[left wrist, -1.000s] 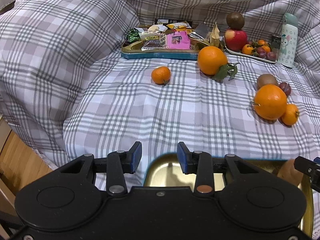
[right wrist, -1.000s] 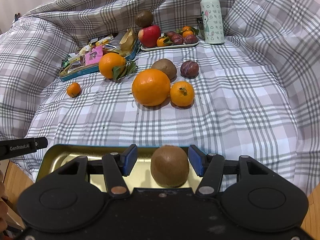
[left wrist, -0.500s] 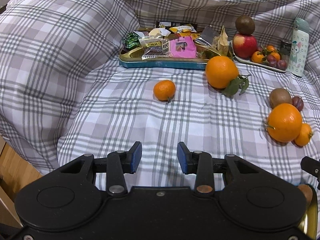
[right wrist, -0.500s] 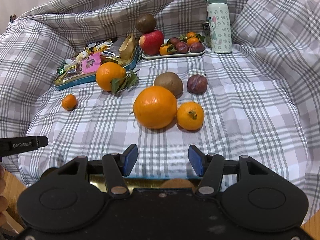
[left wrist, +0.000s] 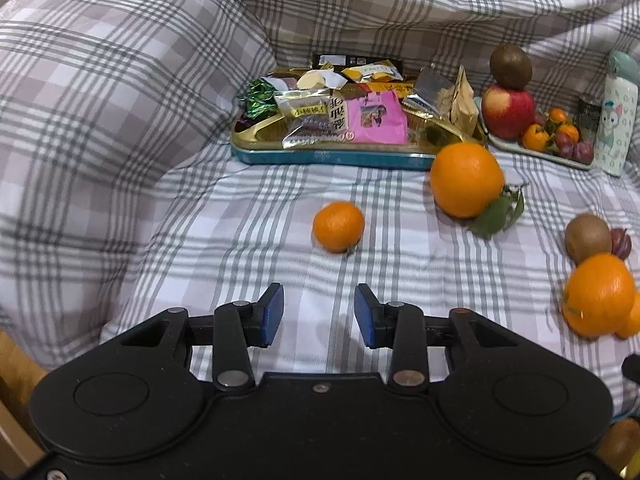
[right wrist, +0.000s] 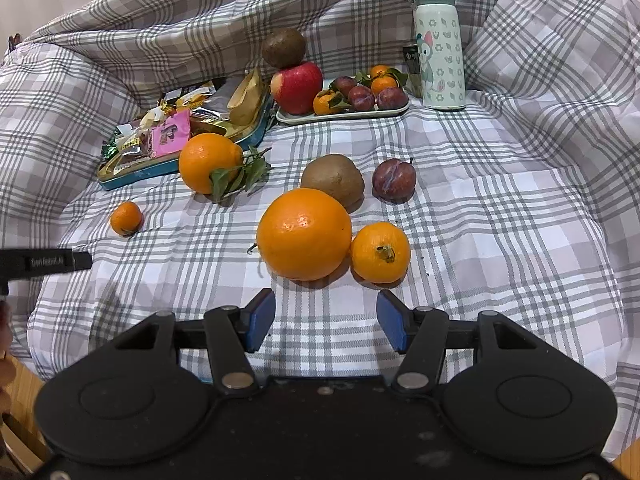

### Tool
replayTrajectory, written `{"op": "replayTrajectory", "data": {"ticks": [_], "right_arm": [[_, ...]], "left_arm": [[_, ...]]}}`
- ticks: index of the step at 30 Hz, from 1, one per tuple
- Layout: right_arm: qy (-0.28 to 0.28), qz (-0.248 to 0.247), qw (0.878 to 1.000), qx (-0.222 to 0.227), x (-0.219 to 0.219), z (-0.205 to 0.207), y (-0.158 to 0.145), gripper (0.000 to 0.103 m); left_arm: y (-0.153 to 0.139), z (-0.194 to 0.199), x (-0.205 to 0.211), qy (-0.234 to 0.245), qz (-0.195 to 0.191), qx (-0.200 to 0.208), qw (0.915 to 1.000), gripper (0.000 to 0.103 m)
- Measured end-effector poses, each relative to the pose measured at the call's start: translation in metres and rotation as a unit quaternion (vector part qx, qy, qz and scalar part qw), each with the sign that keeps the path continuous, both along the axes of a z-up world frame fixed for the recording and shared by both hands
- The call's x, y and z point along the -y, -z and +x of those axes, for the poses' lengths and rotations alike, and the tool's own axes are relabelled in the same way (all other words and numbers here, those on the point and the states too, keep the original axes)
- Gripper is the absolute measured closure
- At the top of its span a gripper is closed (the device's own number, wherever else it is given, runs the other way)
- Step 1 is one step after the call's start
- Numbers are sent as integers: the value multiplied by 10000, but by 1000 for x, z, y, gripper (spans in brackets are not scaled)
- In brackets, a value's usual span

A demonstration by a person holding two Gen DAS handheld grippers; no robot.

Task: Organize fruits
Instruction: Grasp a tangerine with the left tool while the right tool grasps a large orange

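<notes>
Loose fruit lies on the plaid cloth. My left gripper [left wrist: 319,315] is open and empty, just short of a small mandarin [left wrist: 338,226]. An orange with leaves [left wrist: 467,179] lies beyond it to the right. My right gripper [right wrist: 326,320] is open and empty, just short of a big orange [right wrist: 304,234] and a mandarin [right wrist: 380,253]. Behind them lie a kiwi [right wrist: 332,178] and a plum [right wrist: 394,179]. The small mandarin also shows in the right wrist view [right wrist: 126,218], as does the leafy orange [right wrist: 209,162].
A white fruit plate [right wrist: 384,111] at the back holds an apple [right wrist: 297,87] with a kiwi [right wrist: 283,47] on top, plums and mandarins. A snack tin [left wrist: 332,156] stands left of it, a bottle [right wrist: 438,44] to its right. Cloth folds rise around.
Both grippers moved forward over the cloth toward the loose fruit. The gold tray with a kiwi has dropped out of view beneath them.
</notes>
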State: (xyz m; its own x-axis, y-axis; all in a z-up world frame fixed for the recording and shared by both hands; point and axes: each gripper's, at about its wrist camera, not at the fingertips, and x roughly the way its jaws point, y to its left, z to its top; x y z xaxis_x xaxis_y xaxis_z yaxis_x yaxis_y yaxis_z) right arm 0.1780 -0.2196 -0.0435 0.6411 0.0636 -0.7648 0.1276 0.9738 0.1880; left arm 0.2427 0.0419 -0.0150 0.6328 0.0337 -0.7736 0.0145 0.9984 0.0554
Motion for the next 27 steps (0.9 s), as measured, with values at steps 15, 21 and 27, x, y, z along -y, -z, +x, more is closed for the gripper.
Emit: {"op": "replayTrajectory", "data": {"ticks": [15,21,27], "right_arm": [[-38,15,10000,-23,-4,22,3,43],[-43,28,10000,-2,-4,27,3,43],[-14,-10,10000,48,-4,30,3,43]], "left_arm": [[9,55,-7,275,-276,89,9992,57],[21,68,-2,386,-192,-61,9991,57],[30,75,-1,410,-260,-139,9987,55]]}}
